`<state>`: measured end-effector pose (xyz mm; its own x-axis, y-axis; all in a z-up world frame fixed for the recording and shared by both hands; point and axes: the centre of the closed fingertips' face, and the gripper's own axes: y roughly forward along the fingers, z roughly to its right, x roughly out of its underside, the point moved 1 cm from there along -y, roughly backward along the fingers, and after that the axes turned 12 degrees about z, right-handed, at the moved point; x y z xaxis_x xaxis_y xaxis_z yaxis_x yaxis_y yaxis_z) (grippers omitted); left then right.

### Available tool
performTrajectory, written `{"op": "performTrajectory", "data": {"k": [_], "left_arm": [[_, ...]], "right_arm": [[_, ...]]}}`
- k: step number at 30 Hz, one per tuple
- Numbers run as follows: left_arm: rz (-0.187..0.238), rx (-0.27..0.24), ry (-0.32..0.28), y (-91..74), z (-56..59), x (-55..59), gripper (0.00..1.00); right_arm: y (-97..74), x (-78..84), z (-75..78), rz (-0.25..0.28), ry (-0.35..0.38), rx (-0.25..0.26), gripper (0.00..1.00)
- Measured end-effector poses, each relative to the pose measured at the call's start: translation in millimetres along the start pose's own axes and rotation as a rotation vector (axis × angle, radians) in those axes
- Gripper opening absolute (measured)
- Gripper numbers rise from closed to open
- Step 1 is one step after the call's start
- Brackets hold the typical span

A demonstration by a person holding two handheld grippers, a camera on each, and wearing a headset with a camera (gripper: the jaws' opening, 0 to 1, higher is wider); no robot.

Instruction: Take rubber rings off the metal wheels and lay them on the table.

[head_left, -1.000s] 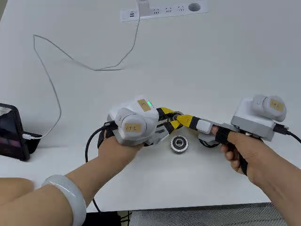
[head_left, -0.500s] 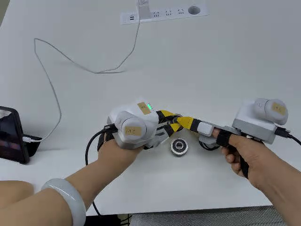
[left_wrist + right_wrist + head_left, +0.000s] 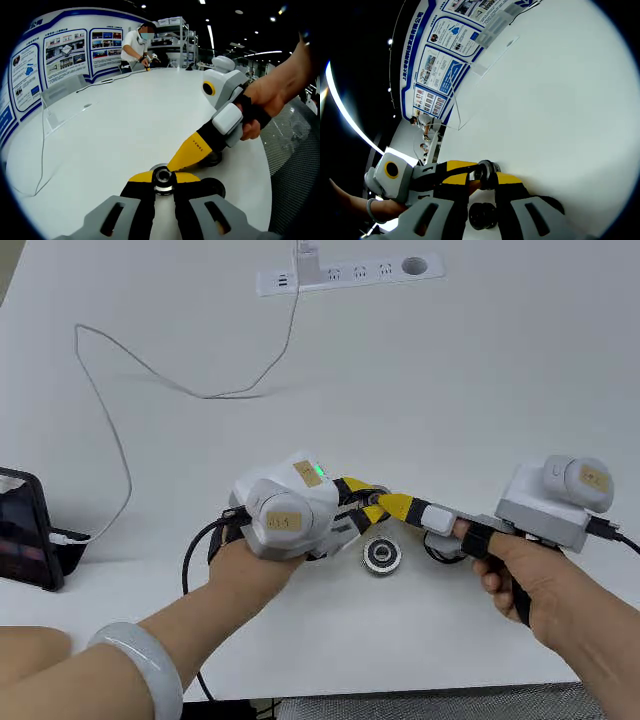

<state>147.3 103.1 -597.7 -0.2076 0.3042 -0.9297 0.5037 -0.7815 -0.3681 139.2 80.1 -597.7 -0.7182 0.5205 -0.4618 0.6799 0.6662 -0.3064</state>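
Lying nearest: second wheel (image 3: 381,554), flat on the table (image 3: 480,380), just on the person's side of the jaws and touched by neither gripper; its dark outer band looks like a ring (image 3: 381,540) not yet taken off.
Beside it: dark round thing (image 3: 441,546) under the right gripper's body; ring or wheel, cannot tell.
Left gripper (image 3: 362,497): jaws closed on the wheel (image 3: 162,178), which sits at the very tips with its bore facing back toward that gripper's camera.
Right gripper (image 3: 487,181): jaws drawn in on the same wheel's rim from the other side. Whether they pinch the ring or the metal cannot be told.
Key relation: the two grippers meet almost nose to nose, left pointing right and right pointing left, with the wheel between the tips. It seems to be held just clear of the table.
Next move, judged: the left gripper anchors the wheel, so the right one is placed to peel the ring away toward its own side.
Risk, judged: the wheel may twist in the tips if the pull runs off-line.
Count: two grippers; two wheels for certain; one doubtful round thing.
Farther: phone (image 3: 20,530) at the left edge, cable (image 3: 130,360), power strip (image 3: 350,267).
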Motion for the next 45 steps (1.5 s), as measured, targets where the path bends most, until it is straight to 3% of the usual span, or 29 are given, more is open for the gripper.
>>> {"op": "performTrajectory", "data": {"k": [15,22,30,45], "left_arm": [[0.000,0.001,0.002,-0.2,0.0,0.4,0.13],[0.001,0.000,-0.001,-0.1,-0.1,0.6,0.13],[0.002,0.001,-0.001,0.0,-0.3,1.0,0.13],[0.003,0.000,-0.002,-0.1,-0.2,0.6,0.13]], "right_arm": [[-5.8,-4.4,-0.8,0.010,-0.009,-0.005,0.16],[-5.9,-4.0,5.2,0.013,-0.043,0.024,0.09],[-4.4,-2.6,7.9,0.002,-0.081,0.045,0.07],[-3.8,-4.9,7.3,-0.007,-0.145,0.040,0.03]]}}
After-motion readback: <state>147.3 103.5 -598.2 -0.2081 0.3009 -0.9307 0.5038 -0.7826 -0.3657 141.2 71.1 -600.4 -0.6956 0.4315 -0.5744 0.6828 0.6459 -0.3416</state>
